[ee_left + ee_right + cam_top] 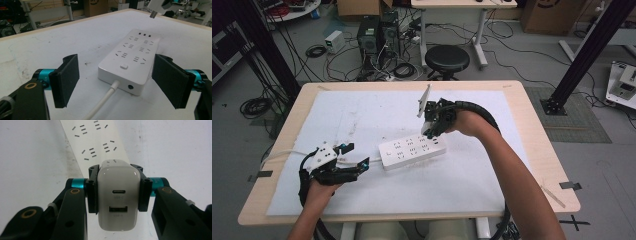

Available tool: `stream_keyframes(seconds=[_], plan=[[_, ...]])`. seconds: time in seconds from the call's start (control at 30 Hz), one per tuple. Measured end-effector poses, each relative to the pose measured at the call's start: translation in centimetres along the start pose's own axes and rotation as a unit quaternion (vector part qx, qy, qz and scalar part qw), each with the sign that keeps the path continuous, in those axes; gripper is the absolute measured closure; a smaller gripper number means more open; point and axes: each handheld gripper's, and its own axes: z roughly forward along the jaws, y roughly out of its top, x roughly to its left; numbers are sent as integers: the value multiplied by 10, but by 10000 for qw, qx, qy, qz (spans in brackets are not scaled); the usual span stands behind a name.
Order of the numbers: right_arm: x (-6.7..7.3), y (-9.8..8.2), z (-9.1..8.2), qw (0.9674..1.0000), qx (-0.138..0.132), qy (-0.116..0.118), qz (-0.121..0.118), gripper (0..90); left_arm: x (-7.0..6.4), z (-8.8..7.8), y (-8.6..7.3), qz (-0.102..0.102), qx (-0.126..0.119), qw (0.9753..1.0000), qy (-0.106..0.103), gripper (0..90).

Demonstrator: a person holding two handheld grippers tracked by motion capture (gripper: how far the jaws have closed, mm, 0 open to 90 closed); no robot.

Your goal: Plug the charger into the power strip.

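Your right hand-held gripper (117,192) is clamped on a white plastic USB charger block (118,200), its two ports facing the camera, held above the far end of the long white plastic power strip (413,151). That strip lies flat on the white sheet (362,115) covering the pale wooden bench (539,145), near its middle, with its white cord (101,105) running out toward you. Your left hand-held gripper (115,82) sits at the strip's cord end with its pads (66,80) spread wide apart, one on each side of the strip, touching nothing.
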Motion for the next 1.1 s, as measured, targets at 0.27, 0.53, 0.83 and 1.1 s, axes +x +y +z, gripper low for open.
stream_keyframes(seconds=[0.27, 0.53, 0.83, 1.1], plan=[[-11, 9, 14, 9996, 153, 151, -180, 630, 2, -1, -4, -60, 2, 10000, 15, 221], [-15, 13, 28, 9984, 244, 257, -444, 630, 5, -1, -7, -111, 7, 9999, 11, 221], [-17, 14, 50, 9942, 446, 364, -910, 630, 7, 0, -9, -133, 24, 9999, 16, 221], [-20, 12, 56, 9929, 519, 347, -1012, 630, 8, 0, -9, -142, 30, 9999, 16, 221]])
